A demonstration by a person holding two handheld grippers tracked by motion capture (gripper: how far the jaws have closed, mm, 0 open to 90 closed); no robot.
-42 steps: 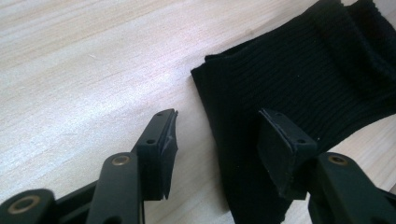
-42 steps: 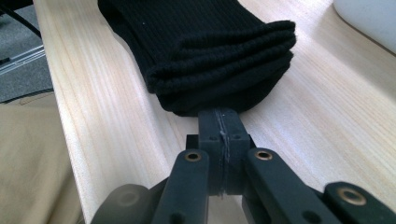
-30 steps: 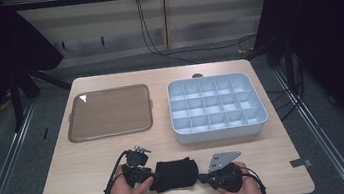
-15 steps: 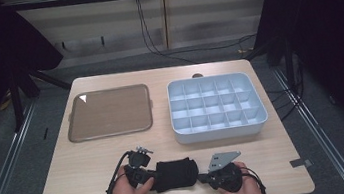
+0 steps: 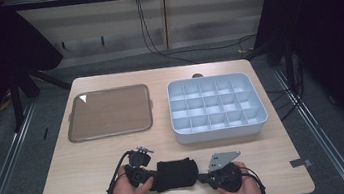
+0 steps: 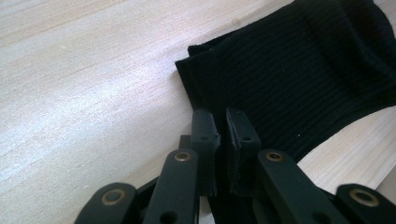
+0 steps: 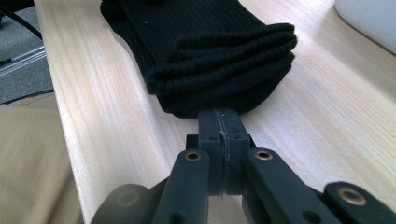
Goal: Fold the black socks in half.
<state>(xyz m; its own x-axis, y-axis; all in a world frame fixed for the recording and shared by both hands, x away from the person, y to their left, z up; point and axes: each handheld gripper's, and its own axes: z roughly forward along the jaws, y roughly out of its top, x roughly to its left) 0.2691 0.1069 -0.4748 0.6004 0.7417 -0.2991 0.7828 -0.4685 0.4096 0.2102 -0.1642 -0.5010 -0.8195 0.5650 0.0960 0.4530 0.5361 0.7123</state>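
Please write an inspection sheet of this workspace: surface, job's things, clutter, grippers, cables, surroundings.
Surface: light wooden table, bare at its near left.
Job's things: folded black ribbed cloth at the near edge, between both grippers.
Clutter: brown tray far left; pale compartment box far right, cells look empty.
Grippers: left gripper has just been closing, pinching the cloth's edge; right gripper shut, tips at the cloth's folded end, grip unclear.
Cables: black cable loops beside the left hand.
Surroundings: dark curtains, grey floor, floor rails.
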